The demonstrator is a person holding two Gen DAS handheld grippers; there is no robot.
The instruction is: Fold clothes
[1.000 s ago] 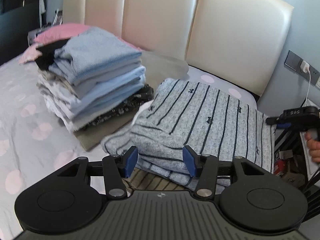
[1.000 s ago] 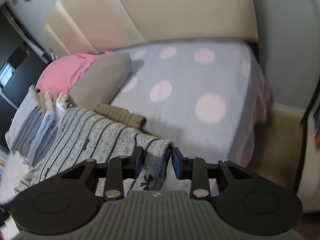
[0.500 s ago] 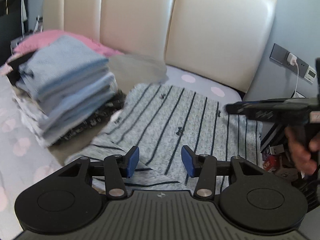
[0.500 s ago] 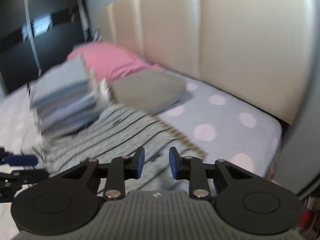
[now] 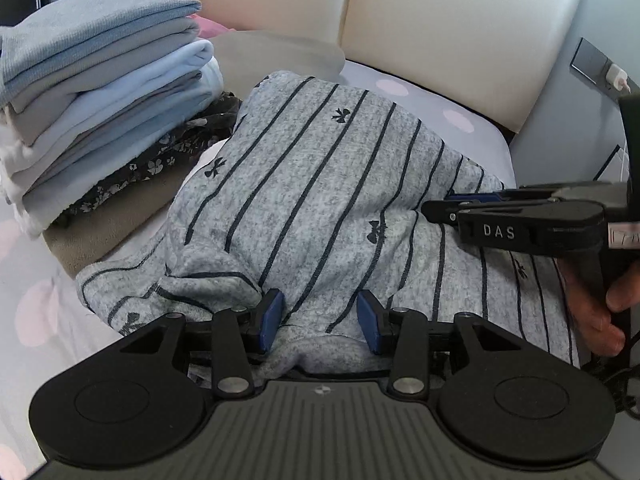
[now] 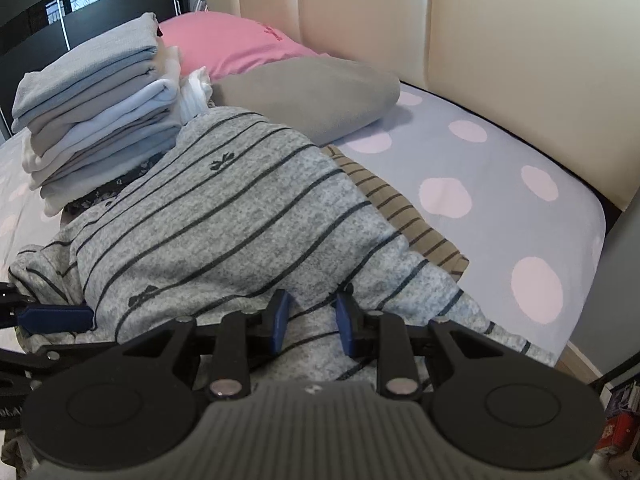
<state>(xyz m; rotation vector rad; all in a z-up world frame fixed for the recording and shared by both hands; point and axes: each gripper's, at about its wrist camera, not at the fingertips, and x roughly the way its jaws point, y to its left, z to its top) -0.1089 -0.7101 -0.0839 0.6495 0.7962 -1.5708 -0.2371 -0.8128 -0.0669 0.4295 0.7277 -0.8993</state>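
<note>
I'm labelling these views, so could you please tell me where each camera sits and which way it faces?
Left wrist: on the left gripper, facing the headboard over the striped grey garment; the right gripper and a hand show.
Right wrist: on the right gripper, facing across the garment to the pink pillow; a left-gripper finger shows.
Shared: garment, folded stack.

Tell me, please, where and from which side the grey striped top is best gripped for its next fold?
Probably by the near hem of the grey striped top, coming in low from the near side. That edge lies bunched and raised right at the left tongs and right tongs, both open. The far edge abuts the folded stack.
</note>
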